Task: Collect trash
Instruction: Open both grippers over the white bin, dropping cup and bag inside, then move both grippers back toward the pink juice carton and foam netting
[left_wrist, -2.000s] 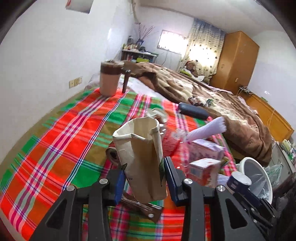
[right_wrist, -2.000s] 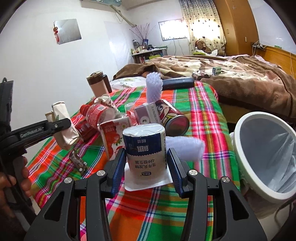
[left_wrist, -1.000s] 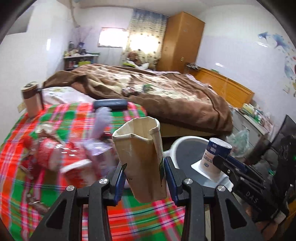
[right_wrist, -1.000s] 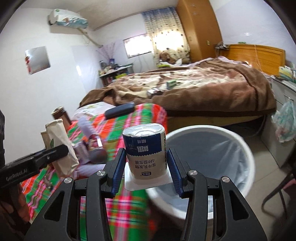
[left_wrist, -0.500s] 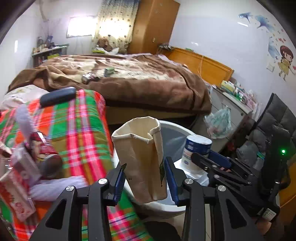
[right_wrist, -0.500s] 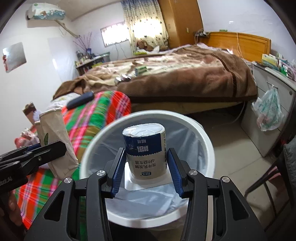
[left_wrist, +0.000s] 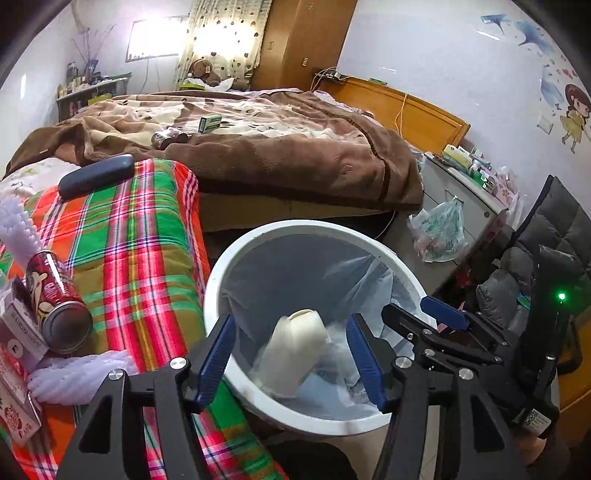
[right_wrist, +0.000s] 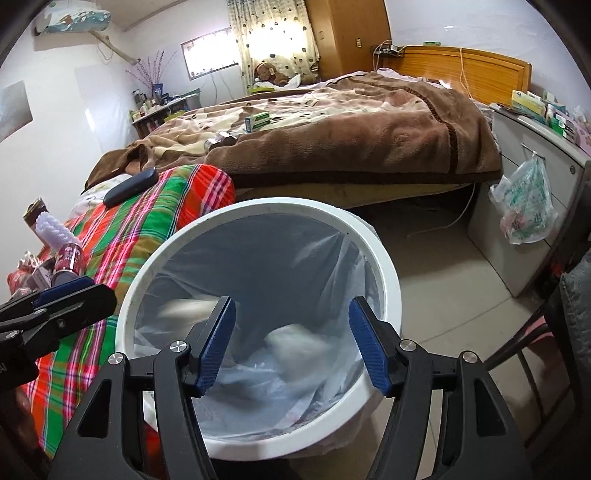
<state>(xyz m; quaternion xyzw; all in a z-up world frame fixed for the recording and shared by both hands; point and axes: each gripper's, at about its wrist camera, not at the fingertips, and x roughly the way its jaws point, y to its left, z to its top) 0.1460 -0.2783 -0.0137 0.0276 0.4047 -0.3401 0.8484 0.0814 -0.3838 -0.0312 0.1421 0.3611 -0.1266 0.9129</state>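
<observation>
Dropping step, just at release over the bin (left_wrist: 221, 266). Left gripper (left_wrist: 291, 354) with jaws just opened, spread well clear of the carton (left_wrist: 295, 350), nothing pressed between the pads. Right gripper (right_wrist: 291, 343) likewise just opened, jaws wide and empty; only a pale blur low in the liner where the cup seems to be falling, too smeared to tell apart.

Carton inside the bin mouth, above the crumpled blue liner, near the near-left wall. Long axis tilted, open top toward the upper right and far side, base down toward the near left; motion-blurred, so probably still dropping.

Next, by judgement: back left to the plaid blanket (left_wrist: 147, 236) for what remains, namely the red can (left_wrist: 55, 295) lying on its side with its end facing near-right, the small boxes (left_wrist: 22, 332) at the left edge, and the white foam sleeves (left_wrist: 77, 373). Calls for jaws kept wide on approach and a grip across the can's round body, not its ends.
</observation>
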